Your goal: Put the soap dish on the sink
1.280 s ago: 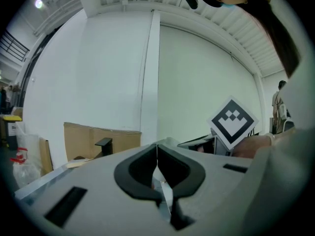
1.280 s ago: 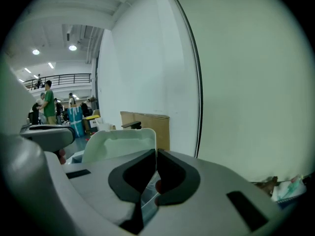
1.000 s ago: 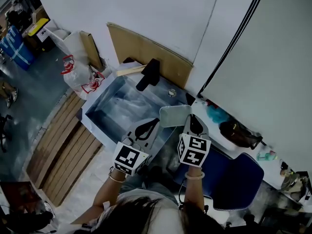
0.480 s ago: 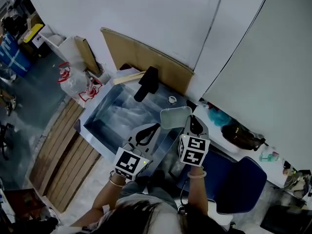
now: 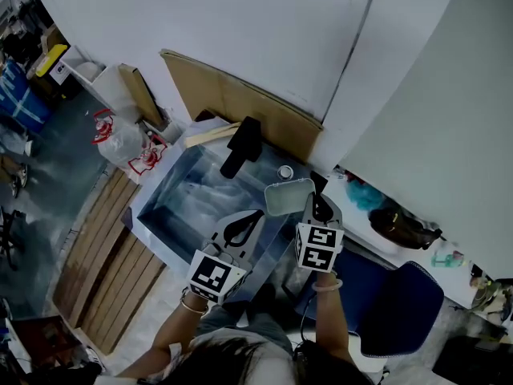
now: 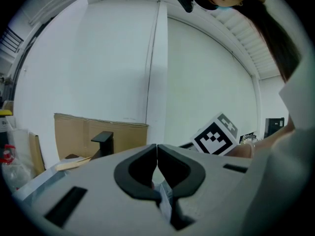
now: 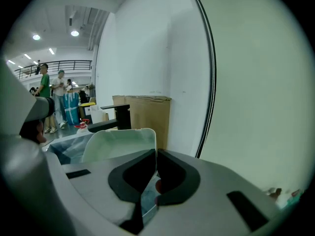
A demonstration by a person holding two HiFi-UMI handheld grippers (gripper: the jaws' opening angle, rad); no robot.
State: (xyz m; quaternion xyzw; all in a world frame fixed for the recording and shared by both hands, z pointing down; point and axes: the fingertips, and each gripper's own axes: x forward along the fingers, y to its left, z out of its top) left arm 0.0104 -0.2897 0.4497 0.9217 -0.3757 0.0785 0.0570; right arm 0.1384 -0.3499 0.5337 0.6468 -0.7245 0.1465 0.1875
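Your right gripper (image 5: 315,202) is clenched on the rim of the soap dish (image 5: 287,196). It holds the dish in the air over the right back corner of the sink (image 5: 188,195). Your left gripper (image 5: 248,221) hangs over the sink's front right edge, jaws pressed together with nothing between them. A black tap (image 5: 243,144) stands at the sink's back edge.

Sink (image 5: 186,192) with black faucet (image 5: 243,146)
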